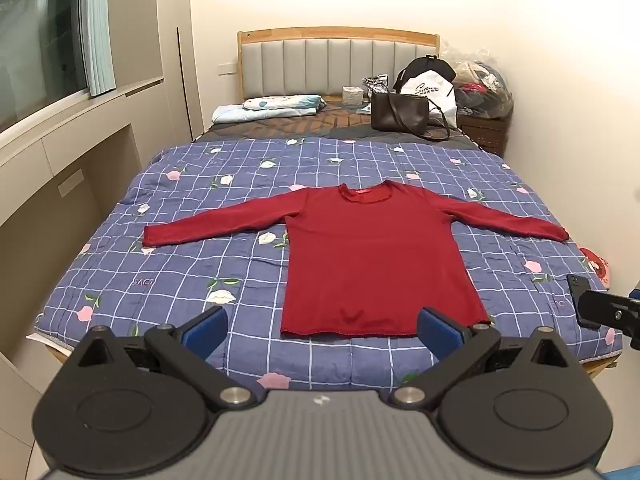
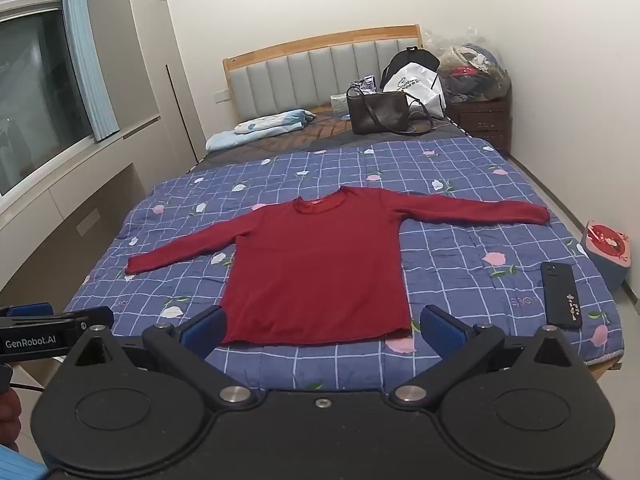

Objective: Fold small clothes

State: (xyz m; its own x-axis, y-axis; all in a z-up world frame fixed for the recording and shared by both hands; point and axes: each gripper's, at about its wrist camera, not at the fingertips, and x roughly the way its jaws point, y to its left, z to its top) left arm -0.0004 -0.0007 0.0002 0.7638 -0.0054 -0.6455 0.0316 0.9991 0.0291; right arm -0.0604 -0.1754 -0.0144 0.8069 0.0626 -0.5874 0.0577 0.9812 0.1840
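Both the left gripper [image 1: 322, 330] and right gripper [image 2: 323, 330] hung wide open and empty near the soft, floppy red shirt [image 1: 376, 260], so I'd pinch a sleeve cuff.

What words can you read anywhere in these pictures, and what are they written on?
"GenRobot.AI": on the side of the left gripper, seen by the right wrist camera.
"LOVE": stitched on the blue checked quilt, upside down beside the black phone.
White shopping bag: dark print, too blurred to read.
Red long-sleeved top: neck label too small to read.
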